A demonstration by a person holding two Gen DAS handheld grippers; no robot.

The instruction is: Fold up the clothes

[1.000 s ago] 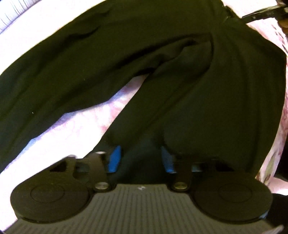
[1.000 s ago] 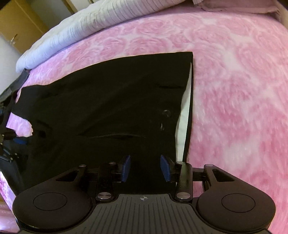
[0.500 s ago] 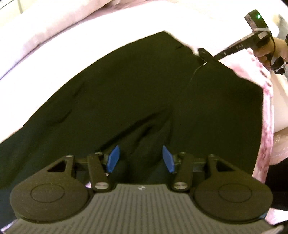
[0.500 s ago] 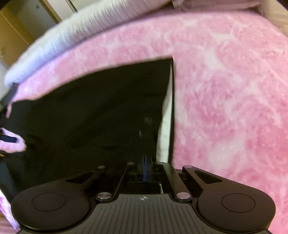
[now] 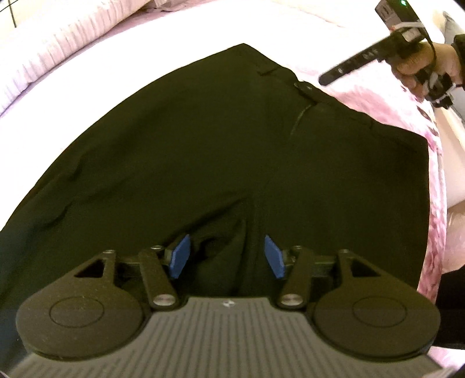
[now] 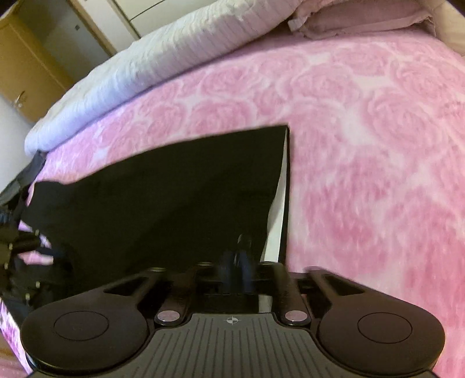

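Black trousers (image 5: pixel 203 151) lie spread on a pink rose-patterned bed cover (image 6: pixel 363 145); they also show in the right wrist view (image 6: pixel 174 203). My left gripper (image 5: pixel 226 256) is open, its blue pads either side of a fold at the crotch. My right gripper (image 6: pixel 237 261) is shut at the waistband, near the button and the white lining (image 6: pixel 279 221). In the left wrist view the right gripper (image 5: pixel 325 80) hovers just off the waistband, held by a hand.
A white quilted duvet (image 6: pixel 151 64) and a mauve pillow (image 6: pixel 363 20) lie at the bed's head. Wooden cupboards (image 6: pixel 23 67) stand behind on the left. The bed edge runs along the right of the left wrist view (image 5: pixel 438 221).
My right gripper closed at the waistband and drew back with it. The left gripper moved forward over the trousers, and the gap between the legs is no longer in sight.
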